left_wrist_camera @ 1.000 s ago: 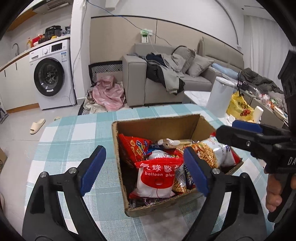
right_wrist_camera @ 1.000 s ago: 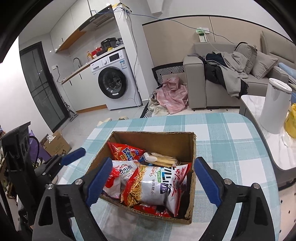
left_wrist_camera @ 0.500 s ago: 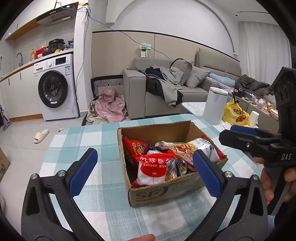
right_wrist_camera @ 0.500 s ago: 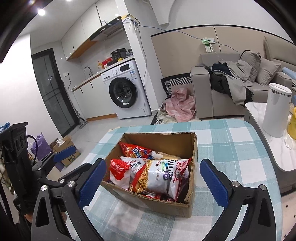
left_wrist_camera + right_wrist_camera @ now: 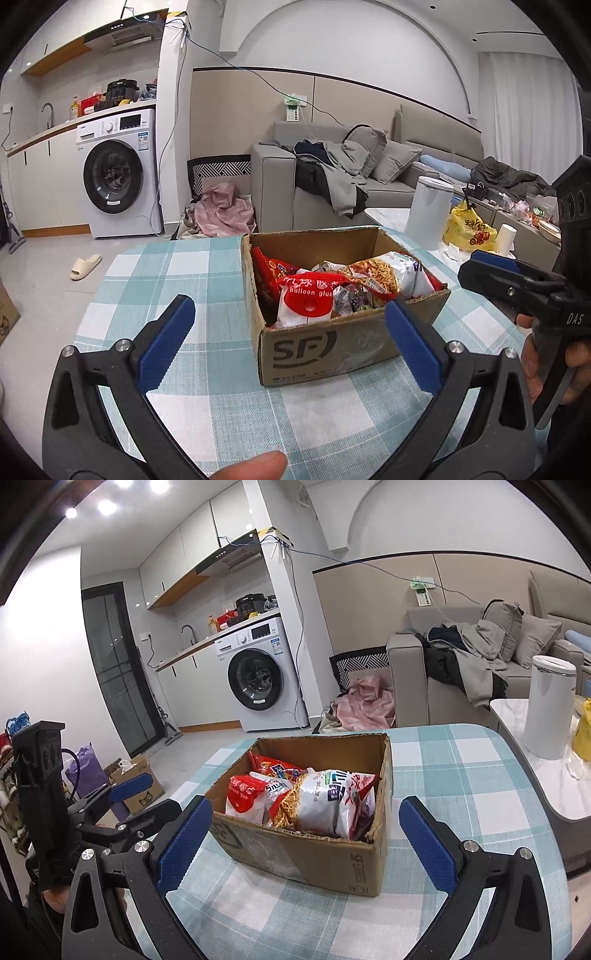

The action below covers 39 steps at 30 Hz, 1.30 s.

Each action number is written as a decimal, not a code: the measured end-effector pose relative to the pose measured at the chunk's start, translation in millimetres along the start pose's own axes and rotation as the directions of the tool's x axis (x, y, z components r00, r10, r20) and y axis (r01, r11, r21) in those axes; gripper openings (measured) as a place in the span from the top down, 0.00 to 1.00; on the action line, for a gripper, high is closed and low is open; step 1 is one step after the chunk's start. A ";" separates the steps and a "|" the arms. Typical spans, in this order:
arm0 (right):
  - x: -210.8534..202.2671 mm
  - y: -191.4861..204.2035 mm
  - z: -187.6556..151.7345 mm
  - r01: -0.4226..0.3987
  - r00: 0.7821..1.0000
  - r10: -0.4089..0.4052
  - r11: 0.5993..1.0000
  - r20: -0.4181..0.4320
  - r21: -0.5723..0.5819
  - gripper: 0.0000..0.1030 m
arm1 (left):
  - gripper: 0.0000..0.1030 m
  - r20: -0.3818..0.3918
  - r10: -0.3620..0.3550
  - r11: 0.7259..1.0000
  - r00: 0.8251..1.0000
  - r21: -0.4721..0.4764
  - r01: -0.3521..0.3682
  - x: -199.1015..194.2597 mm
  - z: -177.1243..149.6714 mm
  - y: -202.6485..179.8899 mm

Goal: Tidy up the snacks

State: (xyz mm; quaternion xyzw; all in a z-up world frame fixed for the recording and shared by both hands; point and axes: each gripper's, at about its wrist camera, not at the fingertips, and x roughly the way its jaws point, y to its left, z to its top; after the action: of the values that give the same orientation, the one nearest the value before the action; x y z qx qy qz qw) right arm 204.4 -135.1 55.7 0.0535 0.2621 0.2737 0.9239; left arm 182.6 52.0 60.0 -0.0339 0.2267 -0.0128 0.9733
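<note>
An open cardboard box (image 5: 332, 345) marked SF stands on the teal checked table (image 5: 177, 266). It is filled with snacks: a red-and-white balloon glue packet (image 5: 306, 302), a noodle snack bag (image 5: 384, 277) and a red bag (image 5: 266, 277). My left gripper (image 5: 288, 302) is open and empty, held short of the box's near wall. In the right wrist view the box (image 5: 306, 856) sits beyond my right gripper (image 5: 306, 805), which is also open and empty. The noodle bag (image 5: 325, 797) lies on top. Neither gripper touches the box.
The right gripper's finger (image 5: 491, 264) hangs to the right of the box, with a hand below it. A white bin (image 5: 550, 705) stands on a side table at the right. A sofa (image 5: 332, 177), a washing machine (image 5: 118, 173) and a slipper (image 5: 85, 266) lie beyond.
Both grippers have drawn back from the box, which now sits farther off. The left jaws have spread wider. The snacks lie as before.
</note>
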 end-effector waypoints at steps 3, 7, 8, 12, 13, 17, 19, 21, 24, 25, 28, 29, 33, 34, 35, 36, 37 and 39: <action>-0.9 1.6 -9.3 0.015 1.000 -0.015 1.000 0.006 -0.026 0.00 | 0.00 0.004 0.005 1.000 1.000 0.004 -0.005 -2.8 -8.9 0.0; -3.0 2.8 -22.0 0.027 0.999 -0.026 0.999 0.024 -0.043 0.00 | 0.01 0.004 0.009 1.000 1.000 0.000 -0.009 -5.1 -21.4 1.3; -3.4 3.0 -25.1 0.032 0.999 -0.031 0.998 0.028 -0.045 0.00 | 0.01 0.004 0.011 1.000 1.000 0.005 -0.011 -5.4 -25.1 1.4; -4.7 1.7 -35.7 0.050 0.998 -0.048 0.998 0.047 -0.049 0.00 | 0.00 0.013 0.027 1.000 1.000 0.015 -0.027 -9.2 -39.2 1.8; -4.5 1.2 -37.9 0.049 0.998 -0.047 0.998 0.047 -0.049 0.00 | 0.01 0.018 0.034 0.999 0.999 0.015 -0.034 -10.4 -43.3 2.8; -3.9 2.5 -47.8 0.044 0.998 -0.042 0.997 0.039 -0.063 0.00 | 0.01 0.026 0.053 0.998 0.998 0.021 -0.054 -12.3 -54.6 8.1; -3.8 3.8 -53.1 0.049 0.998 -0.046 0.996 0.038 -0.075 0.00 | 0.01 0.030 0.063 0.998 0.998 0.019 -0.064 -13.1 -59.8 10.5; -3.2 4.6 -57.2 0.050 0.998 -0.047 0.995 0.037 -0.084 0.00 | 0.01 0.030 0.065 0.998 0.997 0.010 -0.065 -13.6 -63.6 13.7; -3.8 4.0 -61.9 0.060 0.997 -0.056 0.994 0.047 -0.091 0.00 | 0.01 0.035 0.069 0.998 0.997 -0.004 -0.069 -14.2 -70.3 19.1; -4.3 4.2 -63.5 0.063 0.997 -0.058 0.994 0.051 -0.093 0.00 | 0.01 0.033 0.072 0.997 0.997 -0.004 -0.071 -13.9 -71.7 20.0; -5.7 3.7 -67.4 0.071 0.996 -0.065 0.993 0.061 -0.098 0.00 | 0.01 0.032 0.068 0.998 0.997 -0.013 -0.067 -13.1 -72.5 22.7; -6.6 3.6 -68.3 0.076 0.995 -0.070 0.992 0.067 -0.099 0.00 | 0.01 0.031 0.067 0.998 0.997 -0.014 -0.067 -12.9 -72.8 23.3; -10.2 2.6 -69.1 0.078 0.994 -0.070 0.992 0.088 -0.095 0.00 | 0.01 0.023 0.072 0.997 0.997 -0.016 -0.071 -11.6 -72.2 23.7; -11.2 2.3 -69.4 0.079 0.993 -0.071 0.992 0.092 -0.093 0.00 | 0.01 0.022 0.071 0.997 0.997 -0.018 -0.070 -11.4 -72.1 24.2; -12.0 2.1 -69.4 0.079 0.993 -0.070 0.993 0.097 -0.092 0.00 | 0.01 0.022 0.070 0.997 0.997 -0.020 -0.069 -11.1 -72.1 24.7; -13.2 2.2 -69.3 0.077 0.993 -0.067 0.993 0.101 -0.094 0.00 | 0.01 0.023 0.070 0.997 0.997 -0.023 -0.069 -11.1 -71.9 24.5; -14.1 2.6 -69.5 0.078 0.992 -0.067 0.992 0.106 -0.095 0.00 | 0.01 0.023 0.069 0.997 0.997 -0.026 -0.068 -10.6 -72.0 25.2; -14.5 3.3 -69.5 0.080 0.992 -0.069 0.992 0.108 -0.096 0.00 | 0.01 0.022 0.070 0.997 0.997 -0.028 -0.069 -10.6 -72.8 24.9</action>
State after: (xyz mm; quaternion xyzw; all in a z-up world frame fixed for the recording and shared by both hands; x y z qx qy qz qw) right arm 156.8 -143.1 3.6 0.0114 0.2014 0.2485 0.9474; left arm 141.2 72.9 -2.3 -0.0392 0.2166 0.0244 0.9752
